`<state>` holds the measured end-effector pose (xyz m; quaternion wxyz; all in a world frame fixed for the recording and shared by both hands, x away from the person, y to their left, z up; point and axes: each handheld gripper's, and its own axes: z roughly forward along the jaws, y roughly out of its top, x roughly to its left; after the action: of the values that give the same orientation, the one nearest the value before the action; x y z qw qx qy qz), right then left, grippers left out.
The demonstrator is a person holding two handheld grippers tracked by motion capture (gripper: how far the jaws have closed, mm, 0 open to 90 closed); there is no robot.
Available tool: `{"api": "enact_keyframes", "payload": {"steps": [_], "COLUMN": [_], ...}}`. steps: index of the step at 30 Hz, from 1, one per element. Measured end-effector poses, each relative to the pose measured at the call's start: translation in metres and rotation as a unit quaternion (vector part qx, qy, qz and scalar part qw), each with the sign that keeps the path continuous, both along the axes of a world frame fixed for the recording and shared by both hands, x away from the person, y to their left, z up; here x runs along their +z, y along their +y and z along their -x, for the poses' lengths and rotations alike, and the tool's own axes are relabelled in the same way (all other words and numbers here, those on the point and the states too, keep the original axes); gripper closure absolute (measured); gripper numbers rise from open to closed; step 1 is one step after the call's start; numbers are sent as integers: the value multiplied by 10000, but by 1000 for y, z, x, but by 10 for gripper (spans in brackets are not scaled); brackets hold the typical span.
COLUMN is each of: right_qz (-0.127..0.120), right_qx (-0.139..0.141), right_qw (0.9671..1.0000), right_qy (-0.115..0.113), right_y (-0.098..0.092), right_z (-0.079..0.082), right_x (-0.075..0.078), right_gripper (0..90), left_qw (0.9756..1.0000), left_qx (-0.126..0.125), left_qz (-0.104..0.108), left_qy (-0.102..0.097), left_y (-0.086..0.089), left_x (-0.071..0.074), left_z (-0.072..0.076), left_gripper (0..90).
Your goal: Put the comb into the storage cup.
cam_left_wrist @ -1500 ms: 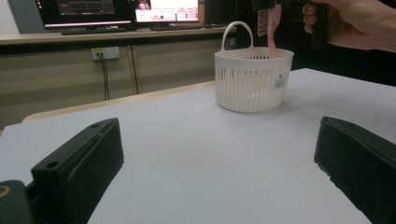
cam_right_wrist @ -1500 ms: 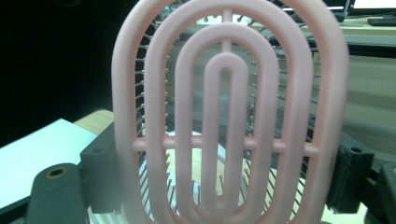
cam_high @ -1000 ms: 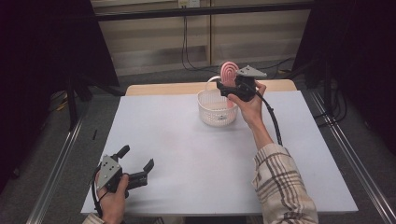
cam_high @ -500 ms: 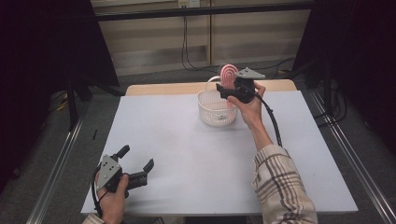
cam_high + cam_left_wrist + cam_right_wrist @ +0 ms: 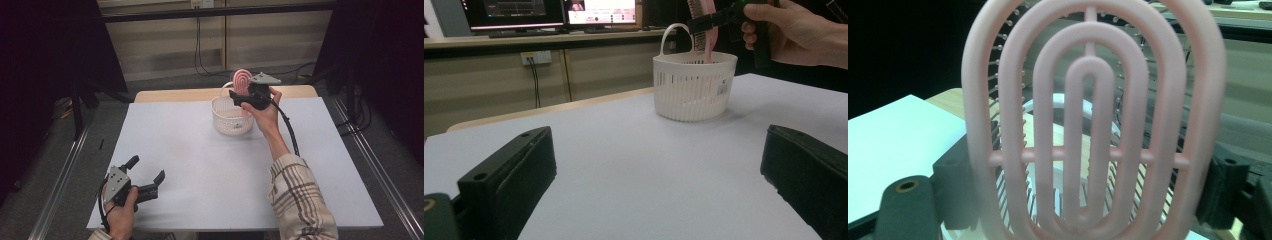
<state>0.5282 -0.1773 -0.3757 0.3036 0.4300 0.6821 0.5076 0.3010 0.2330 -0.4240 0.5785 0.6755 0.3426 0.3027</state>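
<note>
A pink hairbrush (image 5: 242,80) stands upright over a white slatted basket (image 5: 231,120) at the far middle of the table. My right gripper (image 5: 240,95) is shut on the brush, its jaws at either side of the oval head (image 5: 1088,125). In the left gripper view the brush (image 5: 704,30) reaches down into the basket (image 5: 694,90), with the right hand holding its gripper (image 5: 724,17) above the rim. Near the table's front left corner, my left gripper (image 5: 147,168) rests low over the table. It is open, with nothing between its jaws (image 5: 659,145).
The white table top (image 5: 200,165) stretches between the two grippers. A strip of wooden edge (image 5: 170,95) shows at the far side. Metal rails (image 5: 60,180) run along both sides of the table. Monitors (image 5: 554,10) stand on a bench beyond.
</note>
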Motion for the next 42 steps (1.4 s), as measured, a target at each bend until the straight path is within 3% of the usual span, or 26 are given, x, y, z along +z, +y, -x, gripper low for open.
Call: {"api": "enact_keyframes", "payload": {"steps": [8, 12, 35, 42], "right_qz": [170, 235, 157, 126], "right_qx": [45, 84, 250, 326], "right_qw": [9998, 9997, 9995, 9992], "right_qy": [120, 69, 76, 185], "right_y": [5, 10, 24, 26], "right_z": [-9, -10, -5, -4], "right_x": [3, 2, 0, -2], "right_gripper": [186, 186, 161, 150], "left_qw": [10000, 10000, 10000, 10000], "left_qx": [-19, -31, -19, 24], "left_qz": [-2, -15, -9, 35], "left_qy": [3, -1, 0, 0], "left_y": [0, 1, 0, 0], "left_x": [0, 0, 0, 0], "left_z": [0, -1, 0, 0], "left_gripper": [14, 14, 14, 12]}}
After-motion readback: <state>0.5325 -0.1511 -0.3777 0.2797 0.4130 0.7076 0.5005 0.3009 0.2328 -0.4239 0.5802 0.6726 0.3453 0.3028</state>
